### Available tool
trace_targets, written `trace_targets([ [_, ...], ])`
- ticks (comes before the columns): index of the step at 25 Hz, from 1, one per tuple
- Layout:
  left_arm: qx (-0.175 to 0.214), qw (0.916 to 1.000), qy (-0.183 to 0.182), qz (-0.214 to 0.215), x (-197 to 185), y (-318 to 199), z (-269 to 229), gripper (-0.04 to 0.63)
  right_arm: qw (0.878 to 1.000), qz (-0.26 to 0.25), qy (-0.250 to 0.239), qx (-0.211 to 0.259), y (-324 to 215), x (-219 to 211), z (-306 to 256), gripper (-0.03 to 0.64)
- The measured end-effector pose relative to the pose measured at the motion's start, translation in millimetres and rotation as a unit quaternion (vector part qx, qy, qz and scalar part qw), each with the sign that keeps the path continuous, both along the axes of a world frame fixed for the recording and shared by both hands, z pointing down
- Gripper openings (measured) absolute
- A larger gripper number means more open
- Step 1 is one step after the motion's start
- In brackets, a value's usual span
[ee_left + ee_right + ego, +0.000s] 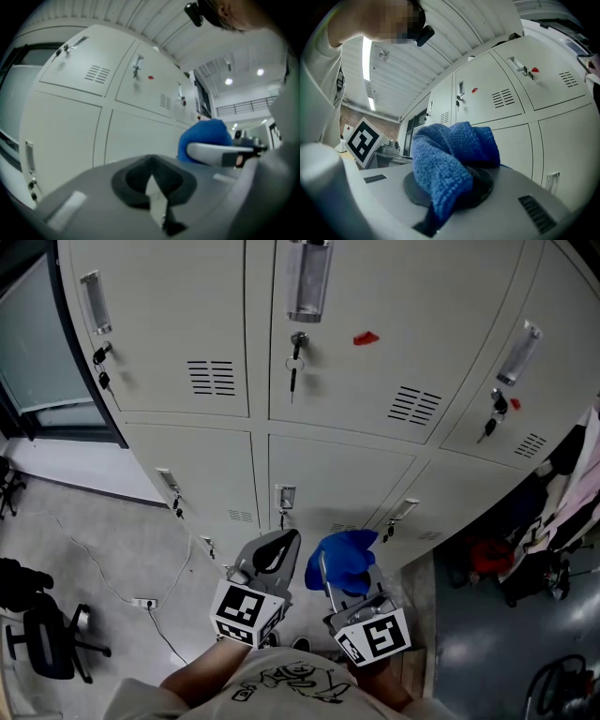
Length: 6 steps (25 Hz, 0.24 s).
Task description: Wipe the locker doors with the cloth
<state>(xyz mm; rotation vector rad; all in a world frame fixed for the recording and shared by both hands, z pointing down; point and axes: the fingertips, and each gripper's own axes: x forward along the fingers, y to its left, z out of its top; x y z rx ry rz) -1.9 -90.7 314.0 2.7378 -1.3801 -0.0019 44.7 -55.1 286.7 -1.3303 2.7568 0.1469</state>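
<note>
Pale grey locker doors (375,362) fill the head view in two rows, with keys (294,362) hanging in some locks and a red sticker (367,337) on the upper middle door. My right gripper (339,570) is shut on a bunched blue cloth (347,557), held low and short of the lower doors (328,479). In the right gripper view the cloth (450,150) bulges out over the jaws of the right gripper (454,187). My left gripper (275,554) is beside it on the left, jaws together and holding nothing; its own view shows the left gripper (152,180) and the cloth (206,136).
A dark-framed glass panel (37,343) adjoins the lockers at the left. On the floor lie a cable with a power strip (145,603) and an office chair (47,643). Hanging clothes (572,493) and a red bag (487,559) crowd the right side.
</note>
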Motion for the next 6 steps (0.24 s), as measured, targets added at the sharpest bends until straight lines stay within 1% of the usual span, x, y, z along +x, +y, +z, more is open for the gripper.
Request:
trace_targets([
  [6,-0.003,1.0000,-0.001,0.003,1.4,1.6,2.0,0.003,1.000,0.001,0.001,0.003,-0.2,-1.5,-2.4,0.034],
])
